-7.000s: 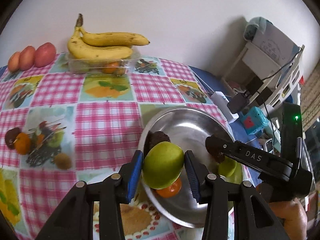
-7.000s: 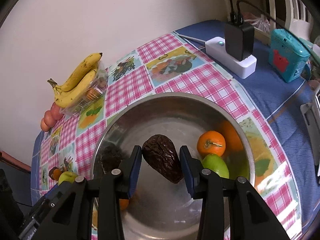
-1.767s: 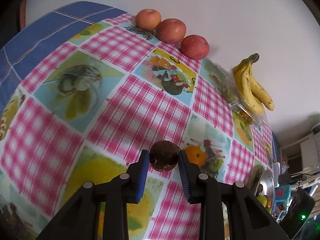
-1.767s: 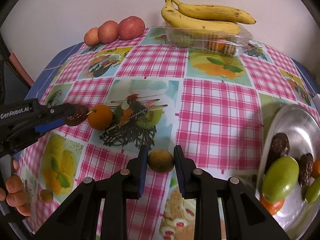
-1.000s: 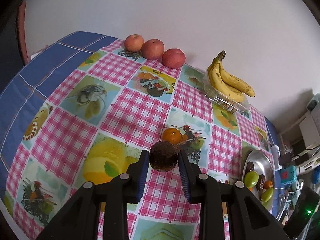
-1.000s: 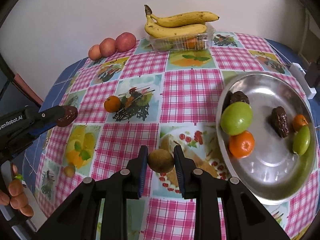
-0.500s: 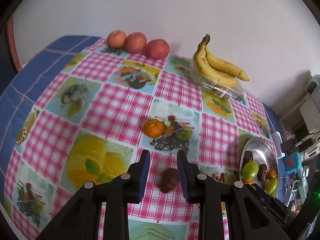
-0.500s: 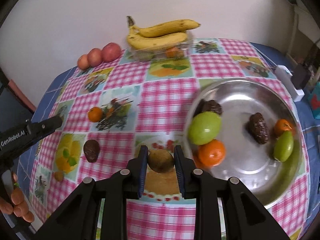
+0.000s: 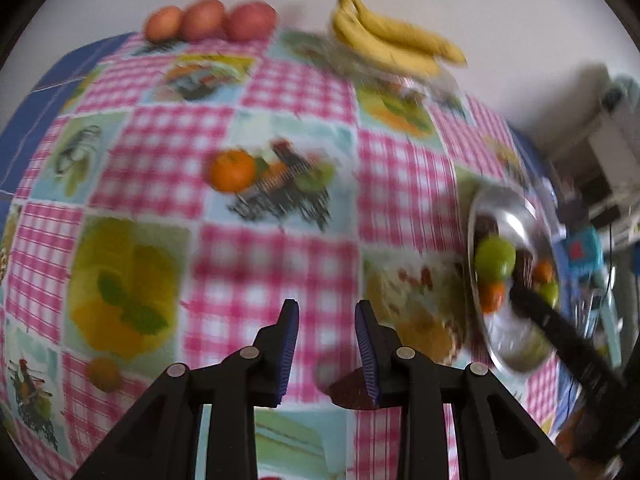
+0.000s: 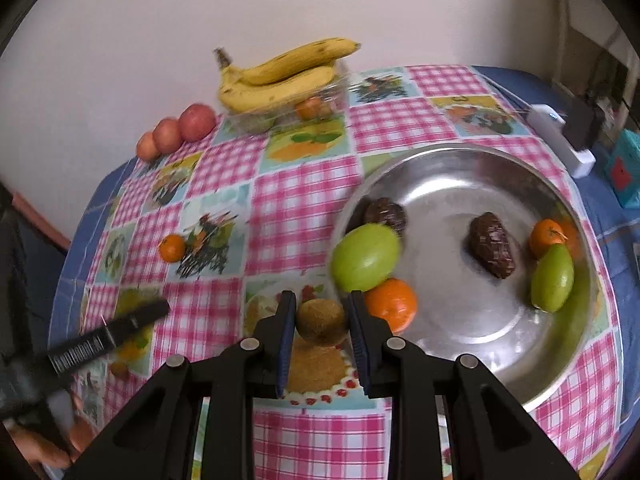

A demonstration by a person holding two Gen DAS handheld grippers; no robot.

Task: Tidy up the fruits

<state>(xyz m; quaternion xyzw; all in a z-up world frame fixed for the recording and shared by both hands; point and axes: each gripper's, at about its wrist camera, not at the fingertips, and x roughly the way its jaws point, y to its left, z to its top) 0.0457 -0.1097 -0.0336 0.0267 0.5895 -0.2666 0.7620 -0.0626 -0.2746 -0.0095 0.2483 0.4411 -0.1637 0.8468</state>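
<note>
Being squeezed by the right claw (image 10: 321,322), a kiwi (image 10: 321,320) is carried toward the bowl's (image 10: 568,376) near edge; the left claw (image 9: 325,328) is nearly closed, empty.

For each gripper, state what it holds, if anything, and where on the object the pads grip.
The right gripper holds a brown kiwi, pads pressing its two opposite sides. The left gripper holds nothing; a dark fruit lies below its jaws.
</note>
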